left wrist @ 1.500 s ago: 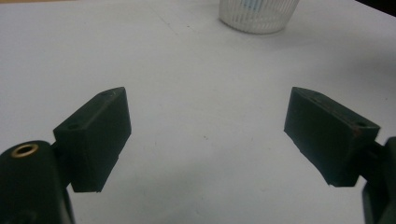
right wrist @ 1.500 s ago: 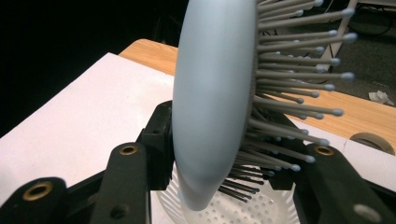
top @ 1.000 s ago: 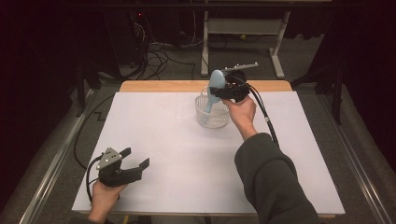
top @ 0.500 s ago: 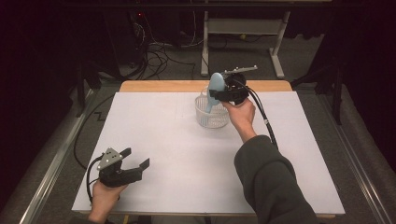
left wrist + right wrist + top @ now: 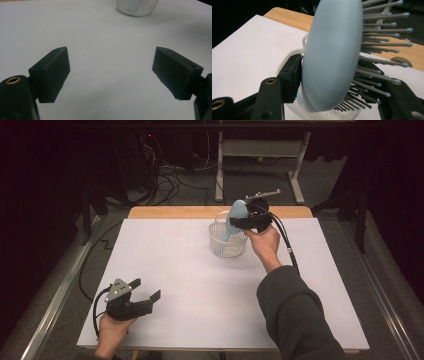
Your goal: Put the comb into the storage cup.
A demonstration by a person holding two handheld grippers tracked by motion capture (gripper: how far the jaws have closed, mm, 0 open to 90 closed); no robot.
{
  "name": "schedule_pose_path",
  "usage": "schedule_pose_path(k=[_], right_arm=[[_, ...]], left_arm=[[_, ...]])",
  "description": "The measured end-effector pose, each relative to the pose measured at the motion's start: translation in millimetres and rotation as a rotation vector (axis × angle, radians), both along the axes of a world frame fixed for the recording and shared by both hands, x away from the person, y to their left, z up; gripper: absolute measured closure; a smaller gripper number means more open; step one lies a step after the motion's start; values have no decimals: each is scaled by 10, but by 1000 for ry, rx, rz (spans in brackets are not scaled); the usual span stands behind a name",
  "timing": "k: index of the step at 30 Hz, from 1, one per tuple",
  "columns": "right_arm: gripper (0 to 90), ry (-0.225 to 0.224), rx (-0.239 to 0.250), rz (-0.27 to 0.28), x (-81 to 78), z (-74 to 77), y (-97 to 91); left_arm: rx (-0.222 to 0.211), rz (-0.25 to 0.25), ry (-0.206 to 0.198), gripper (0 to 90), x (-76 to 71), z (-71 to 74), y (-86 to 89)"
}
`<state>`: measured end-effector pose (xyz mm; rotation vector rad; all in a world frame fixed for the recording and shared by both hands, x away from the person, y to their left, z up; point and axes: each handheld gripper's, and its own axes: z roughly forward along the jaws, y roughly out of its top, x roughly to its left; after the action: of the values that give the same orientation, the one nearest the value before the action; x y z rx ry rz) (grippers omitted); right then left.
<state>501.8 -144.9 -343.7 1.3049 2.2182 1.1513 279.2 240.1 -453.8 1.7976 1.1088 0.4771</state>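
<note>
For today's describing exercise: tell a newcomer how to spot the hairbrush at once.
Start at the white table and go to its far edge, where a white ribbed basket stands. The hairbrush rises out of it, between the jaws of the right hand-held gripper. It is pale blue, with grey pins.

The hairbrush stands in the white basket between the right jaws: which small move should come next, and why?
Probably lift the right gripper away. Its jaws have just been opening, the hairbrush still stands between them, and its handle already sits in the basket.

Bright lit table (image 5: pixel 165 270), dark surroundings, soft shadows, close hairbrush (image 5: pixel 332 57) slightly blurred
</note>
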Motion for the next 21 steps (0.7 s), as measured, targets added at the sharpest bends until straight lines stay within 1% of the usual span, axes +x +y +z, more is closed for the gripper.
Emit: schedule_pose_path(k=[5,11,21], right_arm=[[420,12,-11,-5,6,-5,-21],[391,37,-35,-15,4,-7,-63],[370,68,-42,-25,11,-20,-124]], left_arm=[[-1,1,1,141,1,0,2],[0,2,0,141,0,2,3],[-1,4,0,141,3,2,6]])
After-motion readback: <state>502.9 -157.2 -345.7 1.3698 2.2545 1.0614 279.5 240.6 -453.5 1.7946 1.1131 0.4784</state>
